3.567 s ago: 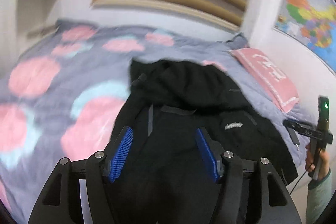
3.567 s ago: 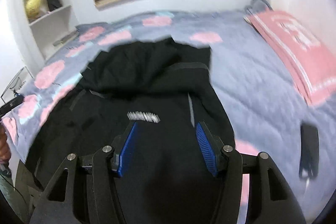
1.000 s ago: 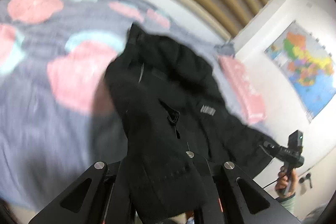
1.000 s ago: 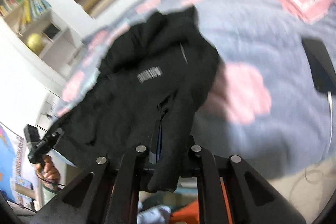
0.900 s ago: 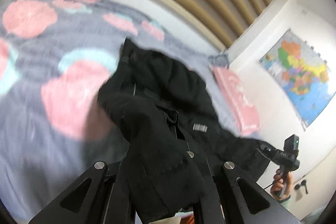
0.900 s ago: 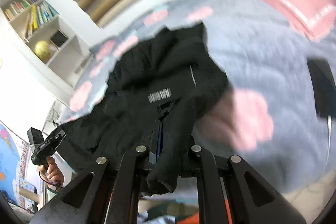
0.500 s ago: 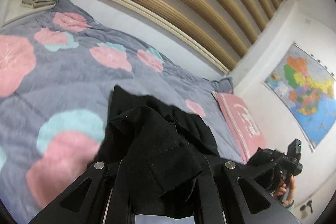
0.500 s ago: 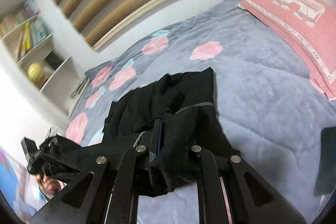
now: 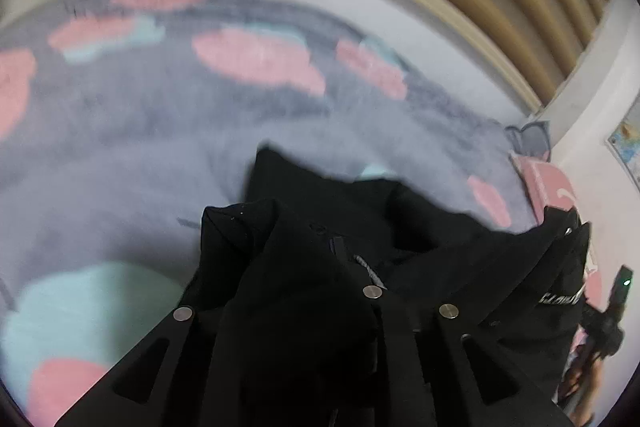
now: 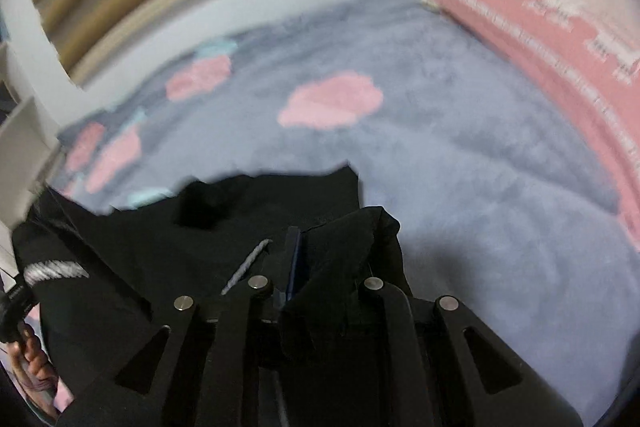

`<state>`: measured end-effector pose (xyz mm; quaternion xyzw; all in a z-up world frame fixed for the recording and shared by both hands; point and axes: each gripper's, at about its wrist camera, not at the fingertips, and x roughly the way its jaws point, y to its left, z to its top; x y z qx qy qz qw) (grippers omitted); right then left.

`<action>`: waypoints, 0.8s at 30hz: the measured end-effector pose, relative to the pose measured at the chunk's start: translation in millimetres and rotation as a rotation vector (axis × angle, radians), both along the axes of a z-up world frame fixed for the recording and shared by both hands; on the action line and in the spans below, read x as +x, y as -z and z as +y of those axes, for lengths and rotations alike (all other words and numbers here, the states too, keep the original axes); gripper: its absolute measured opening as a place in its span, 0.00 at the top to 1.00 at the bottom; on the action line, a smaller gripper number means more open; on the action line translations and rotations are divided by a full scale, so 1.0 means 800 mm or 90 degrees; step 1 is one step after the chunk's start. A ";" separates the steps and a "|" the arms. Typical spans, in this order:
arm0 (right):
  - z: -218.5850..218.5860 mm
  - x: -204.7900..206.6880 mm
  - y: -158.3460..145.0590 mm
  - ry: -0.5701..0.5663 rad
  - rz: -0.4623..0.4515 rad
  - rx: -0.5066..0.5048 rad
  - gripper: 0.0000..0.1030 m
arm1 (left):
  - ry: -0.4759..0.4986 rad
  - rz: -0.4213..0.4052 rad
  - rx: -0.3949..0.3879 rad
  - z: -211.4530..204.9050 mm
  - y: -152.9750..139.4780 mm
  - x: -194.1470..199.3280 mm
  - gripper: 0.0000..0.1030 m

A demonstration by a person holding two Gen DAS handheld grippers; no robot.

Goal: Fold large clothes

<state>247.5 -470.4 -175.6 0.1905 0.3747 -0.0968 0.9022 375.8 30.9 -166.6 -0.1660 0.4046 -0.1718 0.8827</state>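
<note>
**Hem carried up toward the collar — first fold under way, nothing laid flat yet**

Left wrist view: the black jacket lay on the grey blanket with pink and teal blotches, its lower edge lifted over the body. A thick bunch of that cloth sat in the left gripper — its jaws had just been easing apart, yet fabric hid the pads, so whether they gripped it could not be told. Right wrist view: the right gripper was clamped together on another bunch of hem, the collar end spread just beyond, the pink pillow well apart. Judged from this, the bottom-to-top fold was nearly placed; release, smoothing and any further folds remained.
</note>
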 end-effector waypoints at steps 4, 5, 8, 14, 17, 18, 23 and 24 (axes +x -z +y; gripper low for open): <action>0.007 0.022 0.044 -0.004 0.019 -0.024 0.86 | 0.002 -0.001 0.003 -0.006 0.028 0.008 0.82; 0.007 0.023 0.045 -0.003 0.016 -0.027 0.86 | 0.003 -0.007 0.012 -0.009 0.031 0.009 0.82; 0.009 0.019 0.050 0.003 0.000 -0.033 0.86 | -0.009 -0.033 0.047 -0.020 0.036 0.004 0.82; 0.003 0.013 0.046 -0.012 -0.007 -0.002 0.83 | -0.003 -0.054 0.068 -0.022 0.030 -0.006 0.81; -0.001 -0.013 0.021 -0.003 0.003 0.029 0.76 | 0.010 -0.036 0.009 0.001 0.021 -0.019 0.74; -0.004 -0.030 0.005 -0.007 -0.006 0.046 0.69 | 0.025 -0.028 0.000 0.011 0.012 -0.028 0.72; -0.020 -0.108 -0.061 -0.029 -0.089 0.077 0.15 | 0.081 -0.067 -0.069 0.067 -0.047 -0.089 0.49; -0.027 -0.127 -0.074 -0.020 -0.115 0.075 0.11 | 0.095 -0.077 -0.099 0.080 -0.058 -0.099 0.46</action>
